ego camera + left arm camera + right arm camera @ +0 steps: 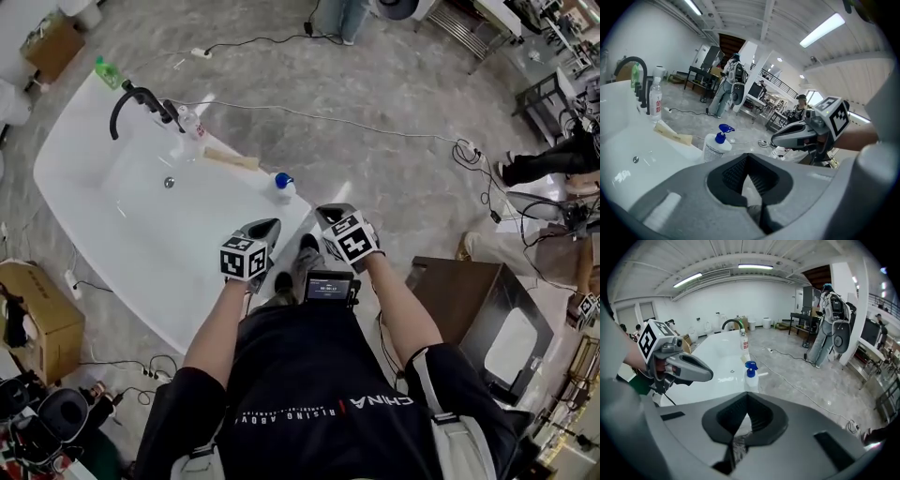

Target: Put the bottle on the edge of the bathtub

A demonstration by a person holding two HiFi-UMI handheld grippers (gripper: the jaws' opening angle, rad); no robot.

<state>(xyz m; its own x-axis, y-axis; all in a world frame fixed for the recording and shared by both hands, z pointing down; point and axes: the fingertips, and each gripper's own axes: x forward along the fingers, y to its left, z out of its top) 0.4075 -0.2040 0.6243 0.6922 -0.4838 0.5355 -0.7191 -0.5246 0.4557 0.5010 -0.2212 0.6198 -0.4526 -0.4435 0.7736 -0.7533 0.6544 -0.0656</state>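
Your left gripper [264, 232] and right gripper [330, 217] both have their jaws pressed together on nothing, side by side. The pump bottle [751, 378] stands upright ahead of both jaws, well apart from them, on the rim of the bathtub [178, 253]. Judge it a smooth plastic body, probably light, a little squashy and slick if wet. Take it round the white body below the blue pump, since the pump head would likely sink or turn under a pinch.
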